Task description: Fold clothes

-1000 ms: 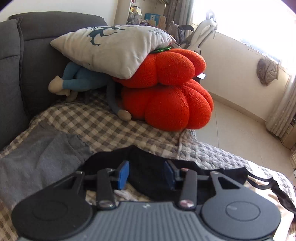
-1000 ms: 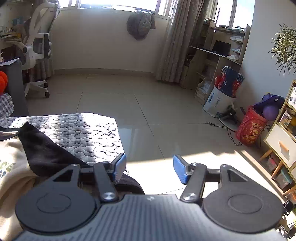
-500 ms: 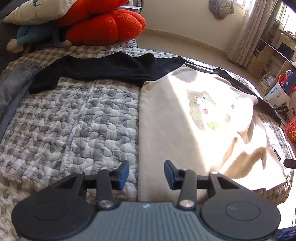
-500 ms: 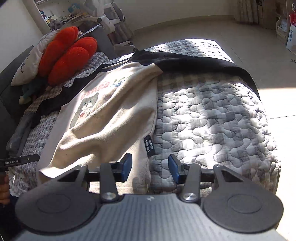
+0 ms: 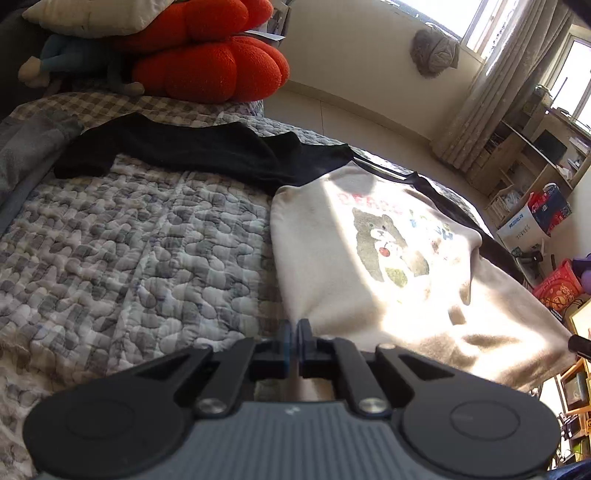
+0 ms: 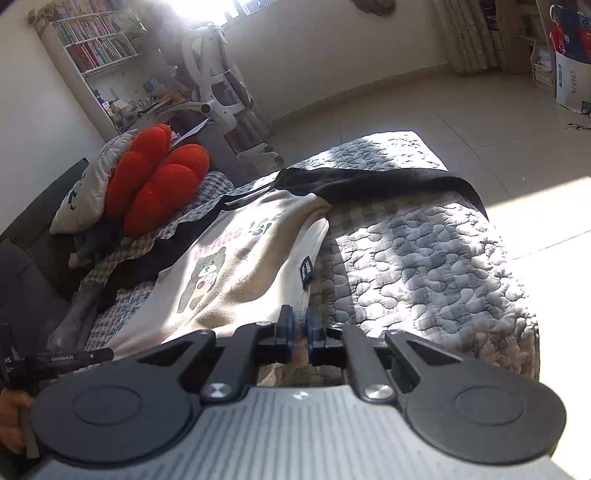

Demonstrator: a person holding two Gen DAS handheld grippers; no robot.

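Observation:
A cream sweatshirt [image 5: 332,254] with black sleeves and a bear print lies face up on a grey quilted cover [image 5: 129,240]. One black sleeve [image 5: 177,147] stretches left. My left gripper [image 5: 294,332] is shut on the sweatshirt's bottom hem at its left corner. In the right wrist view the sweatshirt [image 6: 240,273] lies with its other black sleeve [image 6: 376,184] spread right. My right gripper [image 6: 300,325] is shut on the hem at the right corner, near a dark side label [image 6: 306,271].
Red plush cushions [image 5: 210,66], a pale pillow [image 5: 92,16] and a stuffed toy [image 5: 70,62] sit at the far end. A grey garment [image 5: 26,147] lies at the left edge. The cover's edge [image 6: 517,288] drops to tiled floor [image 6: 480,122] on the right.
Both grippers were open half a second ago just short of the hem. Both have moved in and shut on the sweatshirt's bottom corners.

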